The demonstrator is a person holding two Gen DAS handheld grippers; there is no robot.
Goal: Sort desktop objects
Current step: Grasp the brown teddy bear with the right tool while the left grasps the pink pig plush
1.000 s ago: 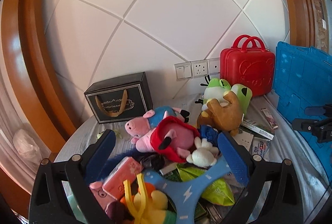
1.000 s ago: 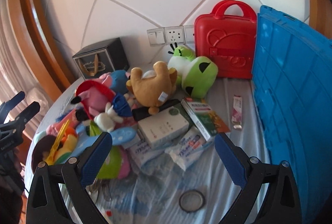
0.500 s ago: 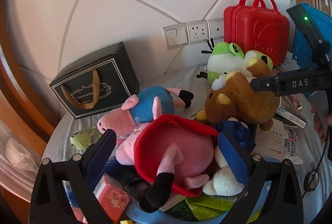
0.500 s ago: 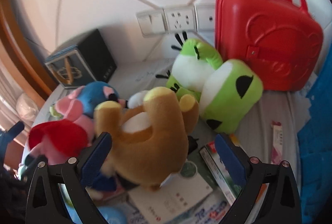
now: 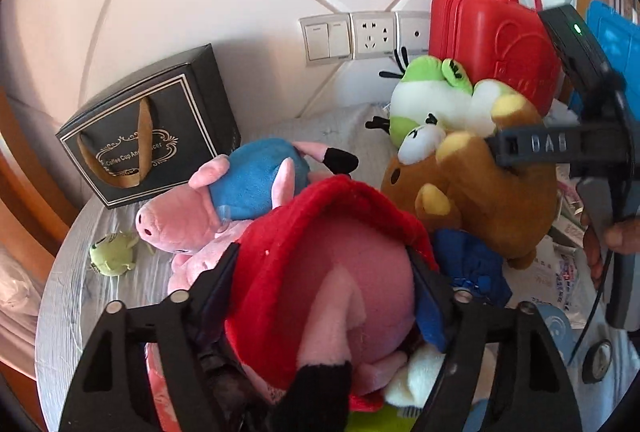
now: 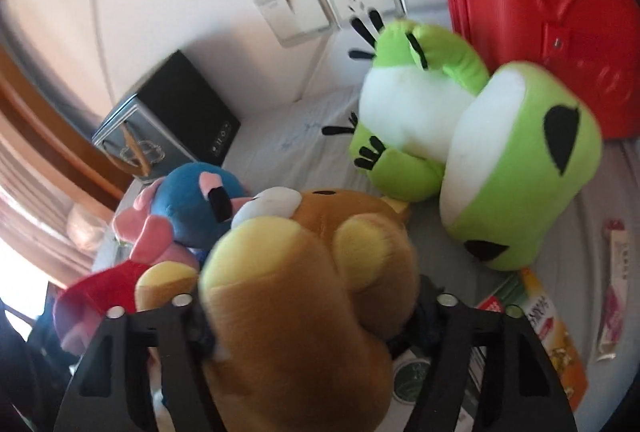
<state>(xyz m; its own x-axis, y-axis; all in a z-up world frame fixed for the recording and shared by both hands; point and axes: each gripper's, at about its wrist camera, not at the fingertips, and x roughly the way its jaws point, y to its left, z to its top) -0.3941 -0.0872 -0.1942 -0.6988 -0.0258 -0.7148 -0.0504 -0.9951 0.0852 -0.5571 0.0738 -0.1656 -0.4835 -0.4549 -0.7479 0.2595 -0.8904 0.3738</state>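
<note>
While both jaws are closing, best to grip each soft toy through the thick of its body, not by a limb or loose cloth.

Brown plush bear with yellow paws: lying in the heap beside the large green plush frog and in front of the red plastic suitcase. Right gripper closing around it, bear filling the gap between the fingers; full clamp not yet sure. Squeeze until the plush gives, then lift straight up.

Pink plush pig in a red dress: lying against the pink plush pig in a blue shirt. Left gripper closing on its body. Keep the small dark blue plush out of the bite.
</note>
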